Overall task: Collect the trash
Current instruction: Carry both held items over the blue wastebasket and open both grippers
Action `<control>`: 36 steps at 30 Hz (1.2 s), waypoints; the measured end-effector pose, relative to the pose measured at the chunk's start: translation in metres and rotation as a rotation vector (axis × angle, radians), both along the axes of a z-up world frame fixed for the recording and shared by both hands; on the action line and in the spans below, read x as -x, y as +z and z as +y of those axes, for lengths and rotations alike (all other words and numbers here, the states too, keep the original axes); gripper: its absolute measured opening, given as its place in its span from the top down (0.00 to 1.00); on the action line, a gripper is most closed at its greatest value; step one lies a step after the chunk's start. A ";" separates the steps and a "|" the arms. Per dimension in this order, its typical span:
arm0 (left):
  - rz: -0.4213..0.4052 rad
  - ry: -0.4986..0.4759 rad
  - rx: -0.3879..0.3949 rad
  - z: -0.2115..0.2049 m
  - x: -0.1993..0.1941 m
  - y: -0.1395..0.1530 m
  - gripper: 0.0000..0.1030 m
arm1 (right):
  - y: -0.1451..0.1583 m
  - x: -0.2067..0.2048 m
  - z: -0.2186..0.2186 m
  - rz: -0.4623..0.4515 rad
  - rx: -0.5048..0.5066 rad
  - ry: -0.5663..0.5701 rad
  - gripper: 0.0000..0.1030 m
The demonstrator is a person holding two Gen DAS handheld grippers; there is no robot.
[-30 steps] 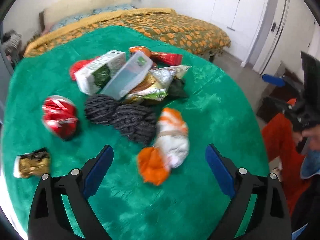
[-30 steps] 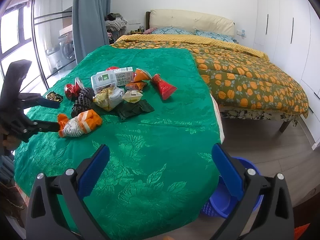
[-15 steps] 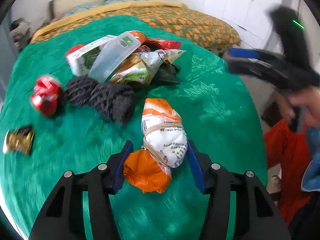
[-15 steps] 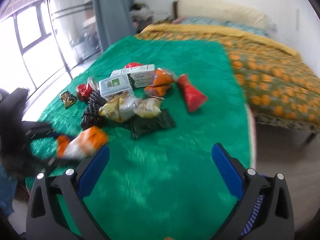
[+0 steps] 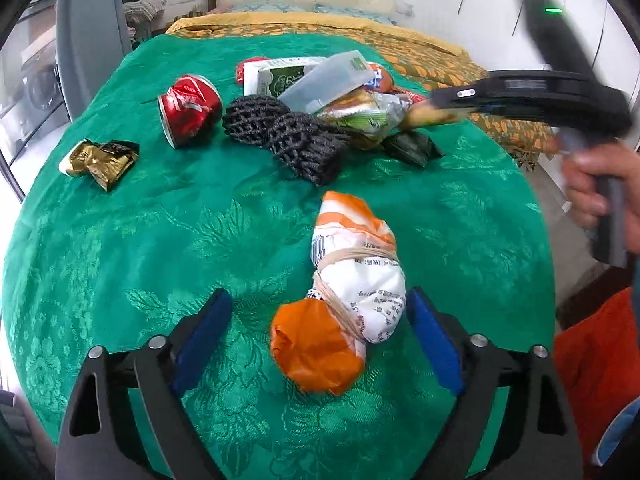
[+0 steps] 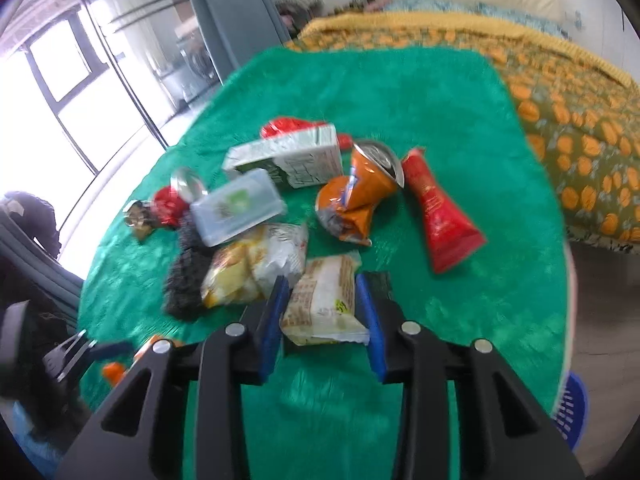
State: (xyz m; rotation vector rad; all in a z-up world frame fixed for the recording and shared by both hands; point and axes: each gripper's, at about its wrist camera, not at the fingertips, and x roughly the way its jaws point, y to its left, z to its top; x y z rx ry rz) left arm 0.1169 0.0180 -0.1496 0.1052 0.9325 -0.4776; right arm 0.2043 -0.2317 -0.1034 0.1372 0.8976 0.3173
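Jaws of the right gripper [image 6: 322, 304], just closing, pinch a pale crinkled snack packet [image 6: 322, 304]; left gripper [image 5: 316, 334], just reopened, straddles an orange-and-white tied plastic bundle [image 5: 344, 288] at twelve o'clock.

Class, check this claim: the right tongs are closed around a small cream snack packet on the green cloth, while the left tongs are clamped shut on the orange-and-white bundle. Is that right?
Not quite. The left tongs are open: in the left wrist view both blue pads stand clear of the orange-and-white bundle, having just opened. The rest holds: the right tongs are closed around the cream snack packet on the green cloth.
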 end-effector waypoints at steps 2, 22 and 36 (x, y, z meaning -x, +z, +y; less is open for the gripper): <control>-0.011 -0.008 -0.017 -0.002 0.002 -0.003 0.08 | 0.009 0.030 -0.005 -0.025 -0.016 0.008 0.66; -0.024 -0.046 -0.116 -0.010 0.019 0.004 0.05 | -0.027 0.142 -0.009 0.086 0.127 0.043 0.19; -0.034 -0.101 -0.193 -0.035 -0.002 0.010 0.56 | -0.046 0.096 0.008 0.252 0.068 0.118 0.80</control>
